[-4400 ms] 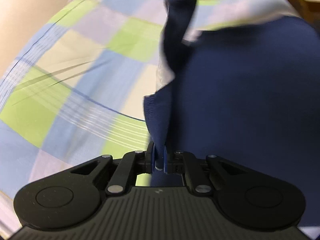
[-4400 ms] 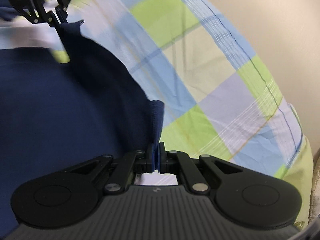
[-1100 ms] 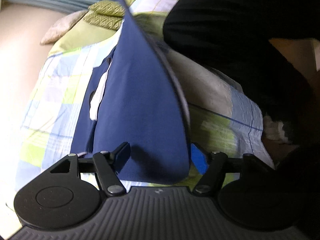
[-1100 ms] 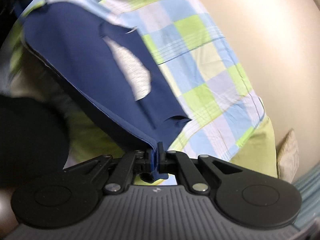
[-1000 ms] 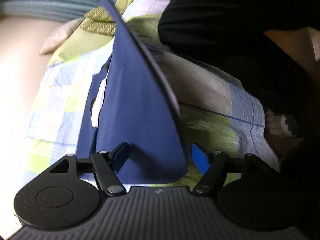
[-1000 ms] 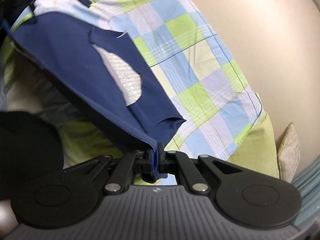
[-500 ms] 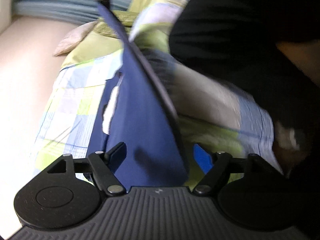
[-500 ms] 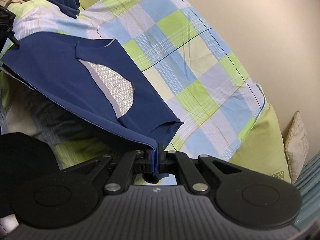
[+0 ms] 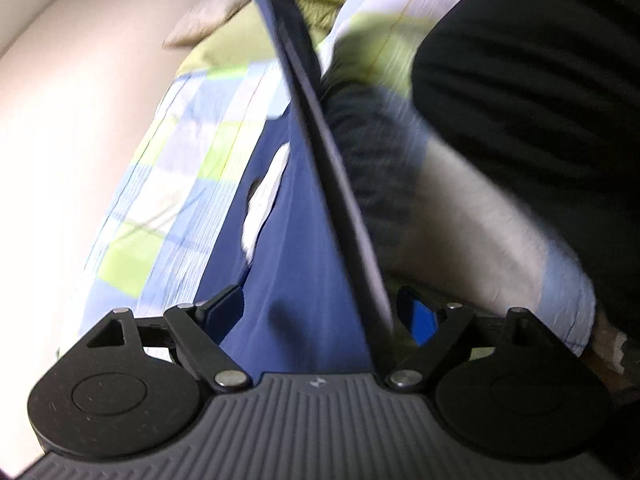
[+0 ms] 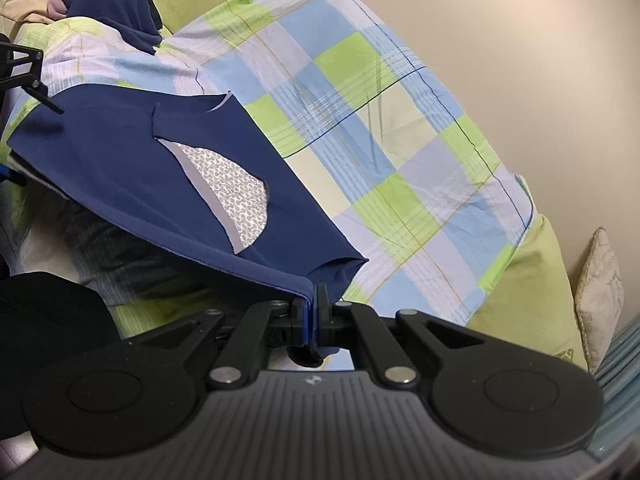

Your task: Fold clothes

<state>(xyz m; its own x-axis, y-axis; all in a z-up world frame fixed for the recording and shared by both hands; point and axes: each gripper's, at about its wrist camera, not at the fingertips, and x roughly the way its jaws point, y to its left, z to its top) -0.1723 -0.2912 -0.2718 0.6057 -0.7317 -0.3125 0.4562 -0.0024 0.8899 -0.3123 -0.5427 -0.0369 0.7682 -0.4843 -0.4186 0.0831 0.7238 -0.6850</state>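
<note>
A navy blue T-shirt [image 10: 120, 168] with a patterned grey inside at the neck is stretched above the checked bed sheet [image 10: 360, 120]. My right gripper [image 10: 311, 304] is shut on one corner of the shirt's hem. My left gripper [image 9: 320, 308] has its jaws wide apart, and the shirt [image 9: 296, 272] lies across the gap between them with its taut edge running up and away. The left gripper also shows at the far left edge of the right wrist view [image 10: 24, 76], at the shirt's other corner.
A second navy garment [image 10: 112, 8] lies bunched at the far end of the bed. A person in black [image 9: 540, 100] stands close on the right of the left wrist view. A beige wall [image 10: 520, 60] runs beside the bed, with green pillows [image 10: 528, 300].
Since 4.4 s ago the left gripper has opened; it was shut on the shirt's edge. Over the last second the shirt has been lifted and drawn taut, and both views have shifted a little.
</note>
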